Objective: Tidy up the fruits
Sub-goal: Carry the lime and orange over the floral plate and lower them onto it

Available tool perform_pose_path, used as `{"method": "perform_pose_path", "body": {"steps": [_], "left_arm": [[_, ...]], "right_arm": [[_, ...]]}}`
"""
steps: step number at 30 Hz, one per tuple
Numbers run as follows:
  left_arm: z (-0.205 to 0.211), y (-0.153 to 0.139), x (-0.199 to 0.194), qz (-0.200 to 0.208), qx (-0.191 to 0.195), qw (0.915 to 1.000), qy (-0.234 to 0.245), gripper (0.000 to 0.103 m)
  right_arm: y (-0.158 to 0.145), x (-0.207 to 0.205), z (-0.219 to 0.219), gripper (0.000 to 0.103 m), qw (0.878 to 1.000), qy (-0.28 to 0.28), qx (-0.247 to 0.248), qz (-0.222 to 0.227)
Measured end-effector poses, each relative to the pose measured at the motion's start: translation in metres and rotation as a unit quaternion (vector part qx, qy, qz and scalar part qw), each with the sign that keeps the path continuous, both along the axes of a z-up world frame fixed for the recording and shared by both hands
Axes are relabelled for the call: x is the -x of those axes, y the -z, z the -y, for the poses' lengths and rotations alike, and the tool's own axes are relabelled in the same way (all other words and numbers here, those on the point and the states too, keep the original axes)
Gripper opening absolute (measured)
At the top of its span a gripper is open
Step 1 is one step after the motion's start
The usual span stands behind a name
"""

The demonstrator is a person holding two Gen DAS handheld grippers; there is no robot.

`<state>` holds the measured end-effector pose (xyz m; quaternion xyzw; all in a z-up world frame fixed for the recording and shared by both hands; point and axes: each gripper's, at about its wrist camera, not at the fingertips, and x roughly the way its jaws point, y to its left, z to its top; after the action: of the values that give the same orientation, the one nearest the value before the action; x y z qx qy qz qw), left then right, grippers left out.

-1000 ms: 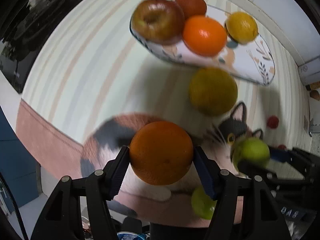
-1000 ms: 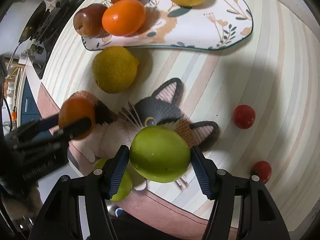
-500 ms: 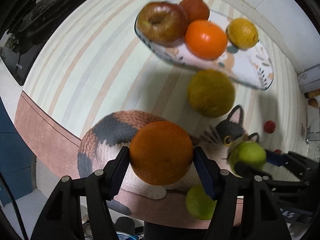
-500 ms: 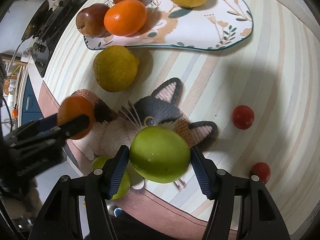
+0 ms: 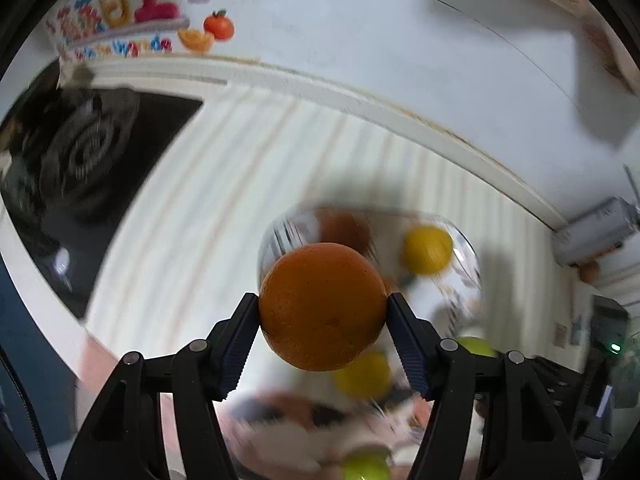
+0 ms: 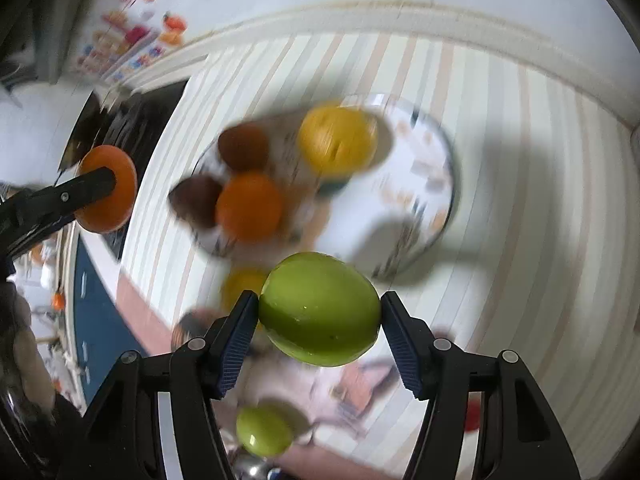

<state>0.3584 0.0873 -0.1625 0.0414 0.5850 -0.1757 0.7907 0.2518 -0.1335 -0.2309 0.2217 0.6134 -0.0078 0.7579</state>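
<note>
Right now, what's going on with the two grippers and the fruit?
Each handheld gripper carries one fruit above the striped table. The left gripper is clamped on an orange; the right gripper is clamped on a green apple. The plate ahead already holds a lemon, another orange and two dark fruits. Both views are motion-blurred; a second green apple and a yellow fruit lie off the plate.

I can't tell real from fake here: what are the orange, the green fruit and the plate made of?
Orange: dull, finely pitted peel, probably real.
Green fruit: smooth glossy skin with small highlights and a dark speck; real or plastic, can't say.
Plate: white with printed pattern, probably glazed ceramic, though blur leaves it open.
</note>
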Motion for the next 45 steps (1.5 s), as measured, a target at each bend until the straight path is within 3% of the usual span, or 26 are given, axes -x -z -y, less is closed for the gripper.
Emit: {"method": "perform_pose_path", "body": {"steps": [8,18,22,28,30,33,37,39,41,45], "left_arm": [[0.023,0.052,-0.076,-0.042,-0.047,0.9979,0.014,0.062],[0.037,0.1,-0.087,-0.096,-0.07,0.9927,0.022,0.063],[0.039,0.1,-0.081,-0.086,-0.074,0.9931,0.032,0.063],[0.036,0.102,-0.081,-0.114,-0.063,0.9913,0.021,0.063],[0.035,0.102,-0.08,-0.117,-0.059,0.9912,0.018,0.064],[0.036,0.098,-0.081,-0.11,-0.059,0.992,0.018,0.084],[0.035,0.088,-0.075,-0.094,-0.065,0.9934,0.013,0.085],[0.034,0.079,-0.069,-0.079,-0.069,0.9944,0.009,0.086],[0.032,0.068,-0.06,-0.063,-0.07,0.9956,0.002,0.096],[0.027,0.045,-0.044,-0.026,-0.071,0.997,-0.015,0.096]], "right_arm": [[0.027,-0.045,0.012,0.065,0.999,0.001,0.043,-0.023],[0.047,-0.061,0.003,0.065,0.998,-0.011,0.051,-0.033],[0.053,-0.065,-0.002,0.066,0.999,-0.005,0.035,-0.032],[0.06,-0.064,-0.004,0.069,0.999,0.005,0.01,-0.039],[0.059,-0.062,0.002,0.088,0.999,0.015,-0.006,-0.043],[0.05,-0.058,0.005,0.088,0.999,0.017,0.0,-0.037],[0.037,-0.051,0.01,0.095,0.999,0.014,0.024,-0.041],[0.03,-0.046,0.009,0.095,0.998,0.009,0.048,-0.041],[0.023,-0.041,0.007,0.095,0.997,0.004,0.066,-0.038],[0.008,-0.028,0.008,0.095,0.996,-0.003,0.083,-0.029]]}}
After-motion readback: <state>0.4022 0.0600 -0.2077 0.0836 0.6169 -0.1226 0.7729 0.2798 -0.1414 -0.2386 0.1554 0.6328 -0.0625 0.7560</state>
